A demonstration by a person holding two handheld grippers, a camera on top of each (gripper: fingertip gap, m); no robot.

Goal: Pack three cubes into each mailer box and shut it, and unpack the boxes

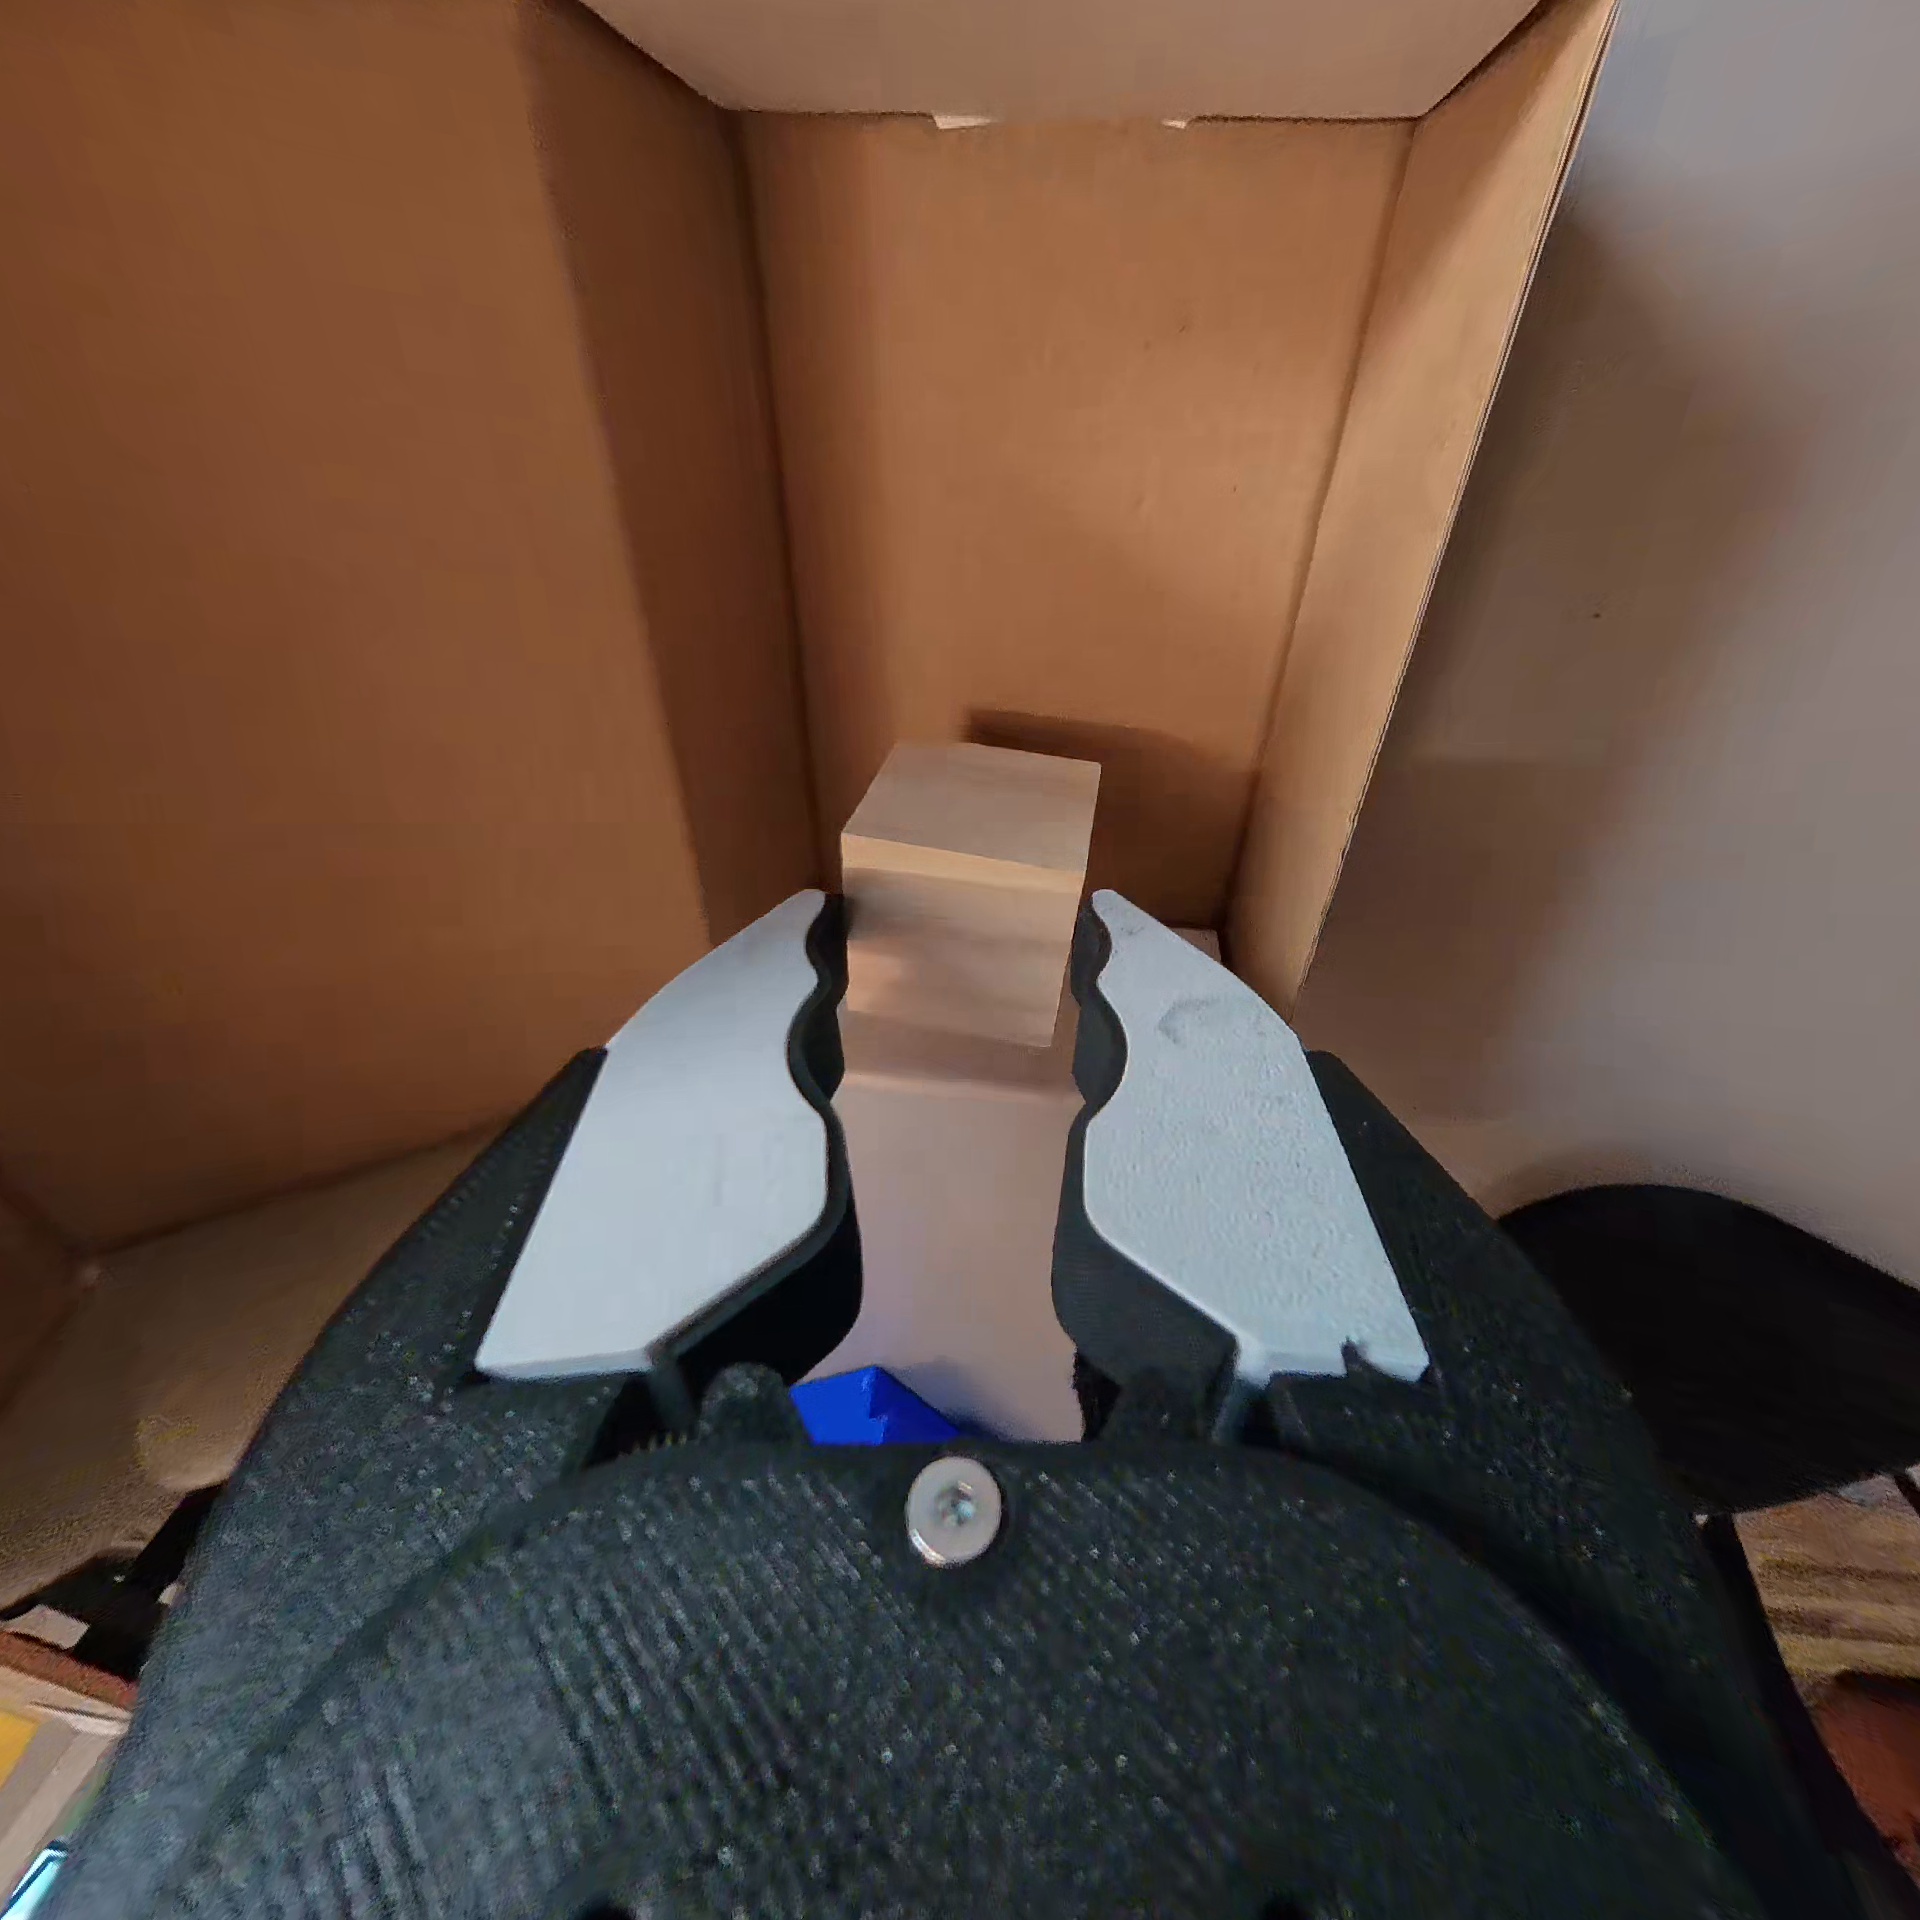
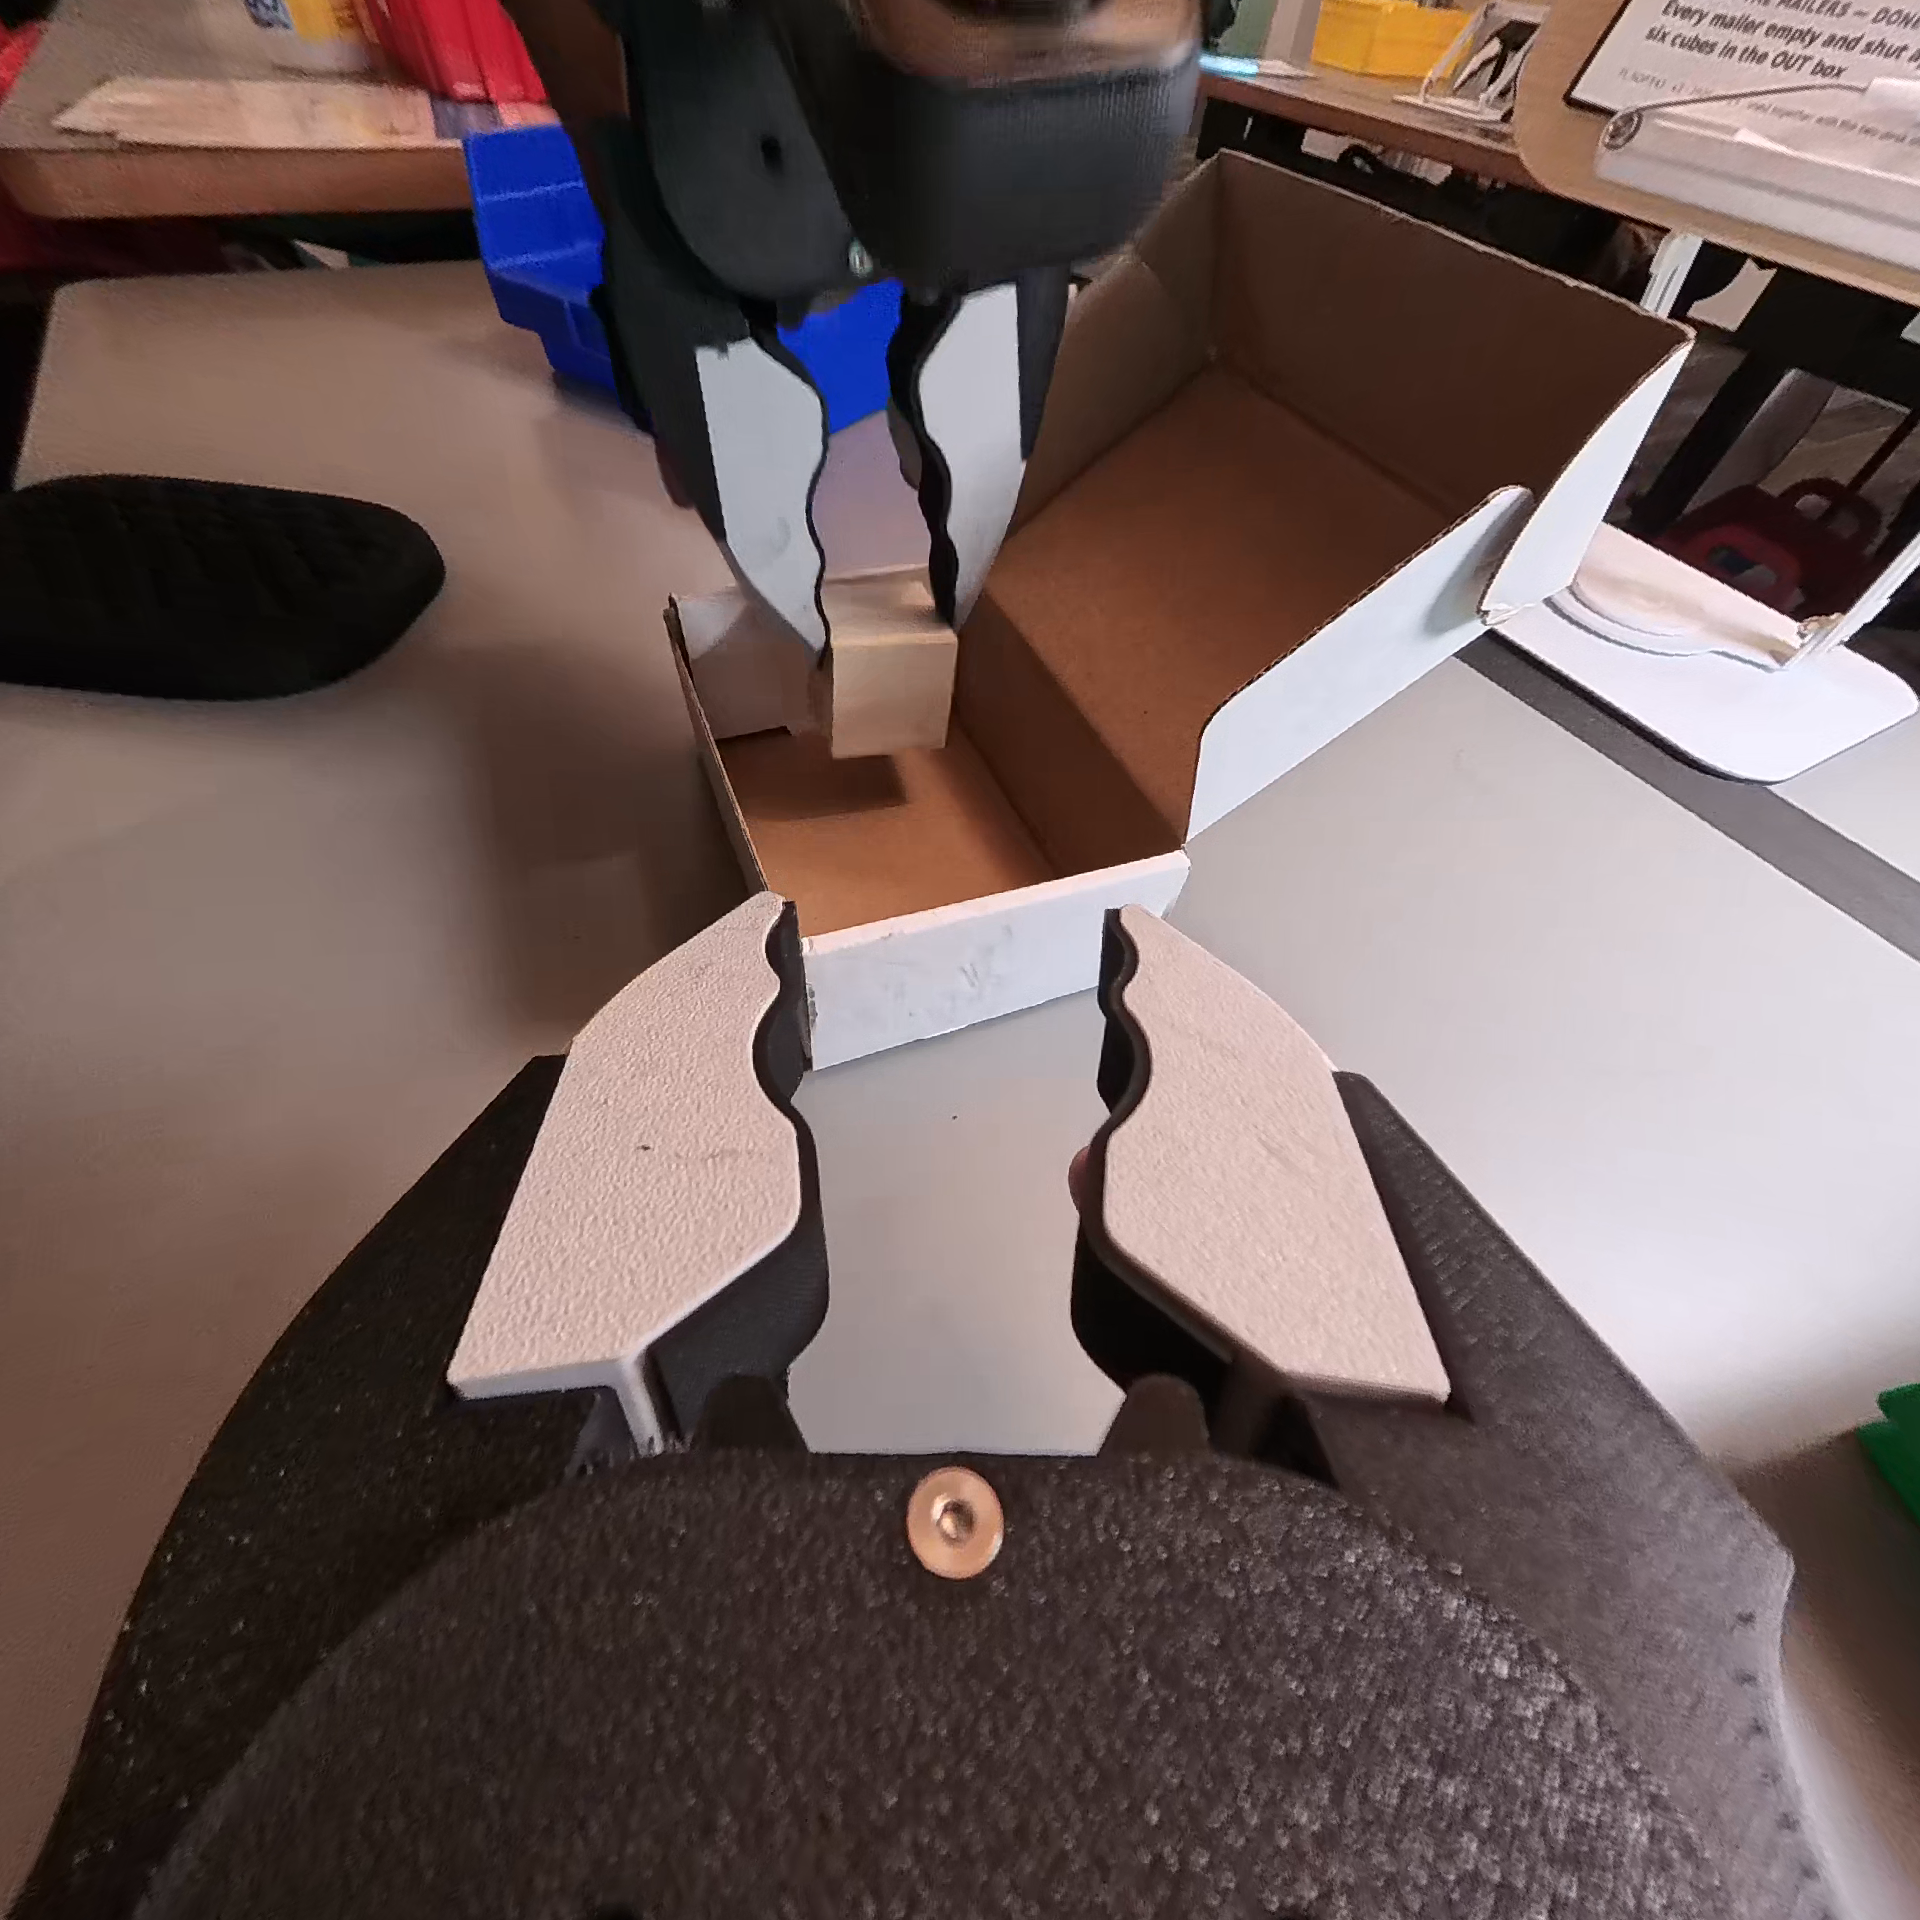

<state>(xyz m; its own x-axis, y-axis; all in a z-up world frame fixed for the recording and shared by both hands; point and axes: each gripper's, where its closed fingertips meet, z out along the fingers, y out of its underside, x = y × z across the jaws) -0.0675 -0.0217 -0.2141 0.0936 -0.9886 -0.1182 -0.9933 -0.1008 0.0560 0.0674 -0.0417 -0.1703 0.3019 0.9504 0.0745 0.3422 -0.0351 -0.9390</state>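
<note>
An open white mailer box point(image 2: 987, 971) with a brown inside stands on the grey table, its lid point(image 2: 1351, 343) folded back. My left gripper point(image 1: 961, 935) is shut on a pale wooden cube point(image 1: 966, 831) and holds it just above the box floor point(image 1: 1039, 468), at the box's far end from the right wrist camera. The same gripper point(image 2: 883, 634) and cube point(image 2: 894, 681) show in the right wrist view, with the cube's shadow on the floor below. My right gripper point(image 2: 951, 961) is open and empty, its fingertips at the box's near wall.
A blue bin point(image 2: 540, 260) stands behind the left gripper. A black padded object point(image 2: 197, 582) lies at the left on the table. A white stand base point(image 2: 1704, 665) and a sign holder sit at the right. A green thing point(image 2: 1896, 1455) shows at the right edge. The tips of one gripper are about 15 centimeters away from the tips of the other. About 25 centimeters separates my left fingertips from the black padded object point(image 2: 197, 582).
</note>
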